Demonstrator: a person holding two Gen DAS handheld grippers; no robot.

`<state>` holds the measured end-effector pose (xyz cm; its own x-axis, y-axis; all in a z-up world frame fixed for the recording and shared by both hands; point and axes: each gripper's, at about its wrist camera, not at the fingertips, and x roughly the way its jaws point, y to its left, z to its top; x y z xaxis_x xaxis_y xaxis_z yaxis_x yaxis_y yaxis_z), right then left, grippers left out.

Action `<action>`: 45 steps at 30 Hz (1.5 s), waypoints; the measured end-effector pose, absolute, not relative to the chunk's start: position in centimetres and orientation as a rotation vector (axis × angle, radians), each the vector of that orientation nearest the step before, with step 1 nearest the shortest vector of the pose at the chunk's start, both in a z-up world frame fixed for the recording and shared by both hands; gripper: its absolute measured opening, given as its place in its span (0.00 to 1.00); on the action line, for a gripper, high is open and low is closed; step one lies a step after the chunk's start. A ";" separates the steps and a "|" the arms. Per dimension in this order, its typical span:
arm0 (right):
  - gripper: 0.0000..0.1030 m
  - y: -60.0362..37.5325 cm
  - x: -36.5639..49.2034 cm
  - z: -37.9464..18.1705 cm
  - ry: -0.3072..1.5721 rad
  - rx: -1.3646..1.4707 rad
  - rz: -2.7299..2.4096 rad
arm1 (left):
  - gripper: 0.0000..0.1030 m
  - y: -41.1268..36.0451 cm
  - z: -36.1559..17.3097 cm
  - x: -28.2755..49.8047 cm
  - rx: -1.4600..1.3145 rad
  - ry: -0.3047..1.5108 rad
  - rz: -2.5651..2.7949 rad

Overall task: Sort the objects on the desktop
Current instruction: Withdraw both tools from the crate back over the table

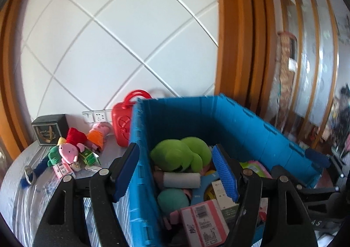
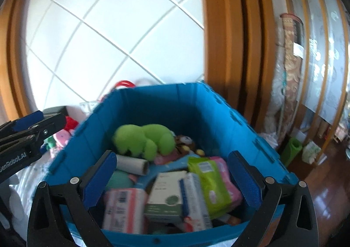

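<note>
A big blue plastic crate [image 2: 153,111] fills most of my view. It stands on a table [image 1: 26,192] covered in pale striped cloth, against a white tiled wall. The crate is already well filled. On top, toward the back, lies a green plush toy [image 2: 144,140]; in front of it are a grey cardboard tube [image 2: 131,165], a teal ball [image 1: 172,199], a green and pink wipes packet [image 2: 210,181], a white and green box [image 2: 166,199] and a pink box [image 1: 203,223].

My left gripper [image 1: 177,177] straddles the crate's left wall with its jaws wide apart and nothing between them. My right gripper [image 2: 172,181] hovers over the crate's near end, also spread wide and empty.

What I judge remains to be sorted sits on the table left of the crate: a red toy case [image 1: 121,124] leaning by the wall, a dark box [image 1: 49,130], a pink pig plush [image 1: 69,150], a second plush in orange [image 1: 97,135], a small green carton [image 1: 88,156] and a metal ring on a blue cord [image 1: 29,173].

The plush toys look light and soft; I would pinch one across the body, where it squashes and grips. The red case seems stiff and slick, best taken by its handle.
</note>
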<state>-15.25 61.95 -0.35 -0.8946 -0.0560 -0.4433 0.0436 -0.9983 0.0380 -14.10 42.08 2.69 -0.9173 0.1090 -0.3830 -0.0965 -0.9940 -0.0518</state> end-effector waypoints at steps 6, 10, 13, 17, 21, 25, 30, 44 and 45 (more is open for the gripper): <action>1.00 57.1 -14.8 0.5 -0.009 0.633 -2.933 | 0.67 36.7 2.9 -12.8 -0.576 -0.104 3.018; 1.00 53.0 -14.8 0.9 0.023 0.609 -2.881 | 0.67 32.0 2.2 -12.6 -0.603 -0.154 3.063; 1.00 49.8 -14.4 1.3 0.047 0.587 -2.862 | 0.67 27.9 1.7 -12.2 -0.615 -0.180 3.088; 1.00 44.6 -13.6 2.2 0.054 0.539 -2.841 | 0.67 21.9 0.6 -11.7 -0.641 -0.216 3.098; 1.00 37.6 -13.2 2.9 0.066 0.494 -2.817 | 0.67 14.6 -0.9 -11.7 -0.696 -0.246 3.108; 1.00 31.3 -14.4 1.9 0.058 0.542 -2.789 | 0.67 7.0 -2.5 -11.3 -0.746 -0.252 3.137; 1.00 24.7 -17.6 -1.1 0.039 0.707 -2.742 | 0.67 -2.1 -6.1 -12.0 -0.913 -0.269 3.158; 1.00 17.2 -27.0 -10.6 0.096 1.109 -2.630 | 0.67 -16.2 -16.2 -17.4 -1.350 -0.422 3.159; 1.00 16.9 -28.0 -11.3 0.097 1.134 -2.622 | 0.67 -16.0 -16.5 -18.1 -1.358 -0.424 3.148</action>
